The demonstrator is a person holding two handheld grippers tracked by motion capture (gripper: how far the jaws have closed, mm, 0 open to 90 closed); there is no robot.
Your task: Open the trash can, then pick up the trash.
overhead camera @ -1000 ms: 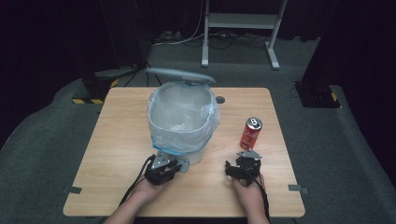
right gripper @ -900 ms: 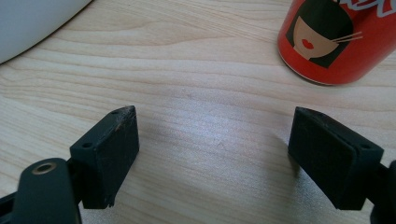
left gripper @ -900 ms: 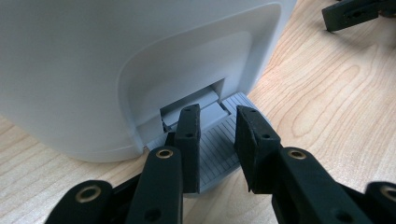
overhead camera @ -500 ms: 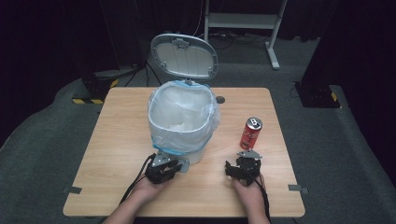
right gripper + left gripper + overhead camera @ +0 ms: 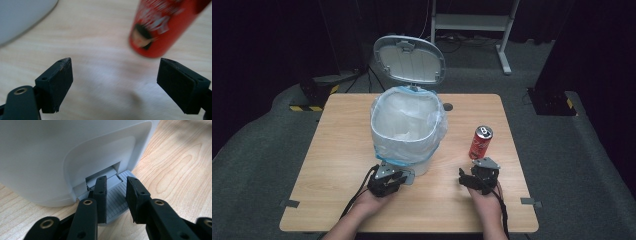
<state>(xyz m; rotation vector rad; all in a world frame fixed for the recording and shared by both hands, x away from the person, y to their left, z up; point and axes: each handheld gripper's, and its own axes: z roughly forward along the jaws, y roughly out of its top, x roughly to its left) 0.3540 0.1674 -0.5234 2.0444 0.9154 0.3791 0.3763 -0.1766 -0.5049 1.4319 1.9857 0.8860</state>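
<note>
So there's a white pedal bin [image 5: 408, 131] sitting mid-table [image 5: 327, 150], lined with a clear bag, and its grey lid [image 5: 409, 59] is standing up wide open at the far side. The left claw [image 5: 388, 179] is down at the near base of the bin, resting on the ribbed grey foot pedal [image 5: 117, 197]. In the left gripper view its jaws are only a little apart, with nothing between them, one pad lying right on the pedal where it goes into the bin's recess. The right claw [image 5: 479, 176] is on the near right part of the table, jaws spread wide and not holding anything. A red soda can [image 5: 480, 142] stands upright just beyond it, to the right of the bin and not touching it; it looks blurry in the right gripper view [image 5: 162, 27]. Both hands come in from the near edge, cables trailing back.
</note>
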